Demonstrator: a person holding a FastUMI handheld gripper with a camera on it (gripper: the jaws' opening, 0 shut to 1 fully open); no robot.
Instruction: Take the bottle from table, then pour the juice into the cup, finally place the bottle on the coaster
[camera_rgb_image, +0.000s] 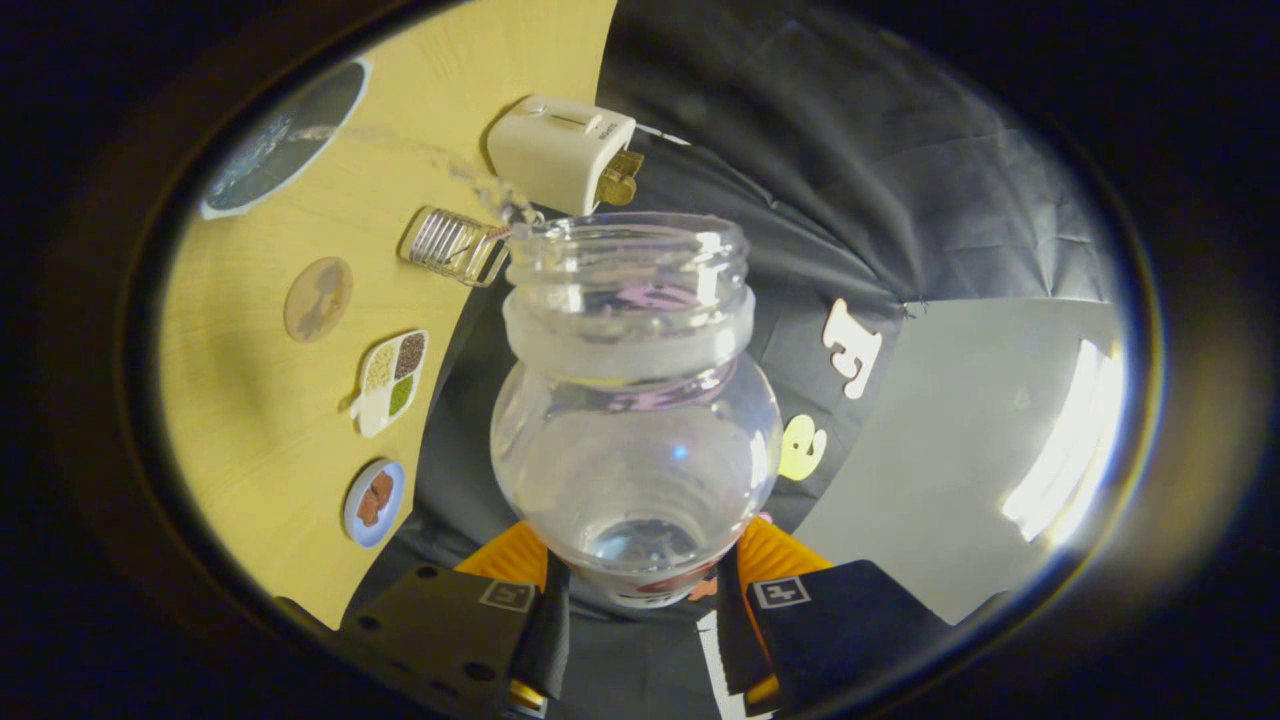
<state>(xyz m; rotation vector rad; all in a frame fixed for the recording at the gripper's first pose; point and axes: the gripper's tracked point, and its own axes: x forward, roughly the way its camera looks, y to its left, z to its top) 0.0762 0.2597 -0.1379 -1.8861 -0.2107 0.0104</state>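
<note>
A clear plastic bottle with no cap is held between my fingers, and my gripper is shut on its lower body. It is tipped over, its open mouth pointing away from me and sitting right by the rim of a small ribbed glass cup on the yellow table. A thin clear streak of liquid runs from the bottle's mouth past the cup toward a dark round mat. I cannot tell if it lands in the cup. A tan round coaster lies beside the cup.
A white box-shaped device stands just beyond the cup. On the table nearer me lie a white divided dish of grains and a small blue plate with brown pieces. The table's edge runs close beside the bottle.
</note>
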